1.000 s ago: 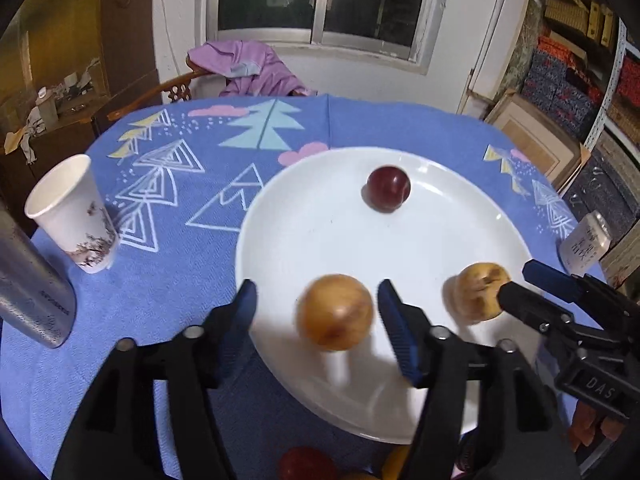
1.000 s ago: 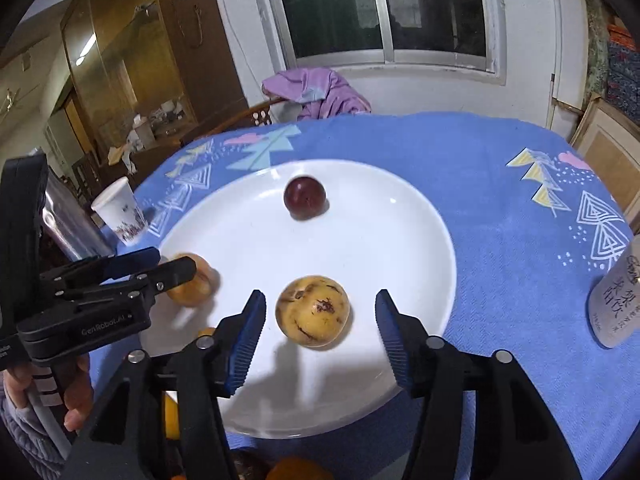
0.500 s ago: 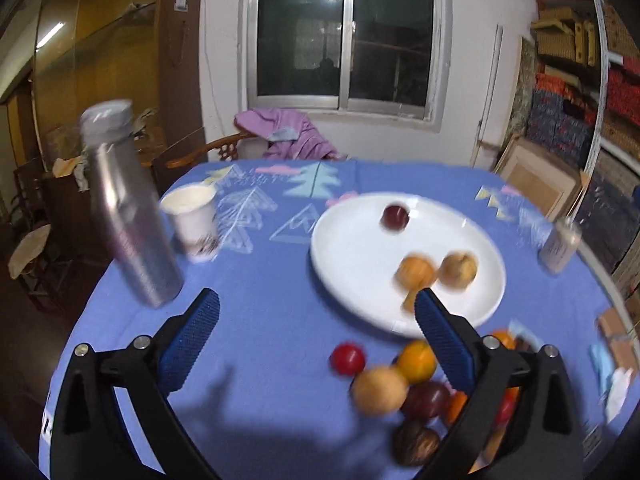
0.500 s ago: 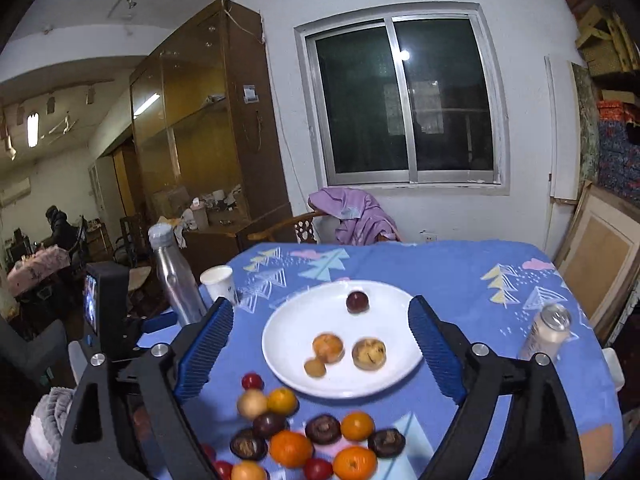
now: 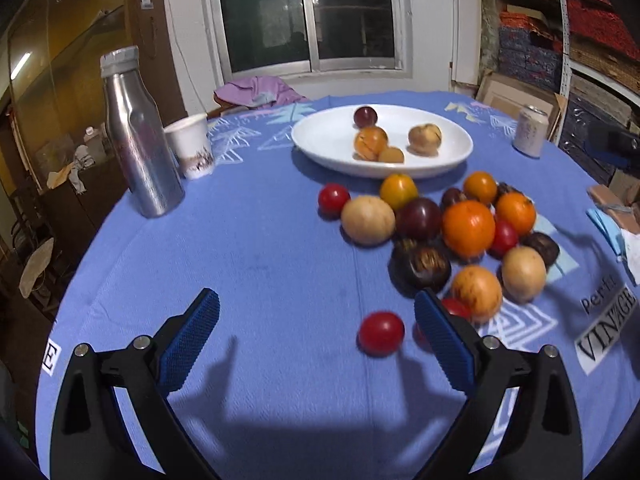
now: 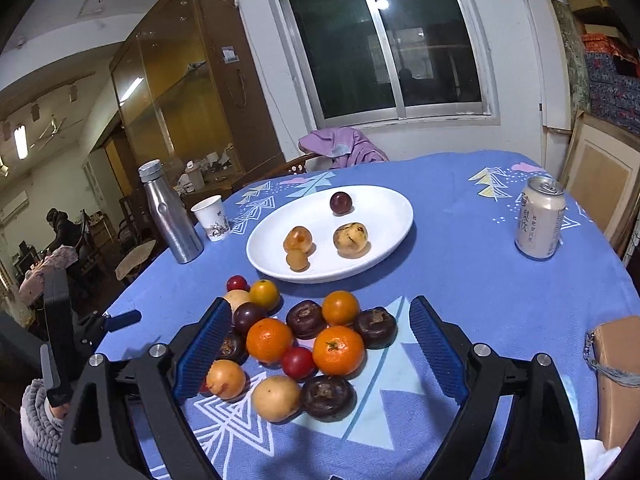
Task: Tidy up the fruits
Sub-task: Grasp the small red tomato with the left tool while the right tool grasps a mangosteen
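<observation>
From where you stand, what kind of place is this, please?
Probably a lived-in home dining room, also used for storage. A table under a blue printed tablecloth holds a white plate and loose fruit; a glass-fronted wooden cabinet stands by the window; stacked boxes fill shelves.

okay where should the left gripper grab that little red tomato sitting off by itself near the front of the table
Take the red tomato across its widest middle, coming down from above with one pad on each side. It is round and sits apart from the fruit pile, so both flanks are free. The left hand-held gripper already looks wide enough.
</observation>
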Motion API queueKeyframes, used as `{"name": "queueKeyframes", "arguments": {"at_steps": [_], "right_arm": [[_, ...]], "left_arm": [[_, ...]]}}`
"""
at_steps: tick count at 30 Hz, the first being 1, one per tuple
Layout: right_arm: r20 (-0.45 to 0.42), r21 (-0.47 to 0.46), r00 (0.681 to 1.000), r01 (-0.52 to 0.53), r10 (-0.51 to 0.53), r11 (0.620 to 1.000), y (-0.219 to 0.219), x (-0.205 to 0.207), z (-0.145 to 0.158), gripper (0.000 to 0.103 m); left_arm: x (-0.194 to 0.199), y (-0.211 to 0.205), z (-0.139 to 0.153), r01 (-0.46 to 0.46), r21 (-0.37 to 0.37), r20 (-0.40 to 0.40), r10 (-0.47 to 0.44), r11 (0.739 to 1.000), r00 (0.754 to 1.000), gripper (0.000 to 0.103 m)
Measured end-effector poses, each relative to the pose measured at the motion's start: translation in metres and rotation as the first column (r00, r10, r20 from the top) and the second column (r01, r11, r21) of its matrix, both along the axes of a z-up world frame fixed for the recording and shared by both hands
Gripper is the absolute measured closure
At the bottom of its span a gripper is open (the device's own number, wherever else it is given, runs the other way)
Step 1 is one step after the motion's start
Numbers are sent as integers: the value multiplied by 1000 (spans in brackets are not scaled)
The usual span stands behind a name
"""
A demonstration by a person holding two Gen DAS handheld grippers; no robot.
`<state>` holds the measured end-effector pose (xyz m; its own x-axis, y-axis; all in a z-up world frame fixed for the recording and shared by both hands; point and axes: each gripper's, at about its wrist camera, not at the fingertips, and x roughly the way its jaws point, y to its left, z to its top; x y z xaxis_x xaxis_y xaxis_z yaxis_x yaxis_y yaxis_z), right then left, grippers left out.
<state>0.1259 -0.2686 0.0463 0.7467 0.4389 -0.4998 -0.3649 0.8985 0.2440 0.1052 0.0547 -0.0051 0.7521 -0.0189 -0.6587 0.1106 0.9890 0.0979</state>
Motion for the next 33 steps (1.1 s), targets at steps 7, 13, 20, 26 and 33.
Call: {"name": "queueKeyframes", "arguments": {"at_steps": [7,13,20,26,33], "right_arm": [[-26,-34,1000,-12,11,999,10,-1,-6,12],[-37,-53,999,-26,24,998,17,-1,-8,12],[-71,-62,997,-18,13,998,17,0,-15,12],[-92,-83,996,-26,18,996,18,-1,-23,11],[-111,-114,993,-47,34,992,23,-5,-32,11]], "left_arm": [[3,0,-6,6,-10,-35,-6,1000,999,7],[11,-2,-10,4,0,-69,-4,1000,998,7],[18,-4,-16,29,-16,-115,-30,999,993,25],[20,-13,-21,88,-35,-141,-92,995,986,36],[28,-13,-26,108,-101,-177,-125,989,976,48]]}}
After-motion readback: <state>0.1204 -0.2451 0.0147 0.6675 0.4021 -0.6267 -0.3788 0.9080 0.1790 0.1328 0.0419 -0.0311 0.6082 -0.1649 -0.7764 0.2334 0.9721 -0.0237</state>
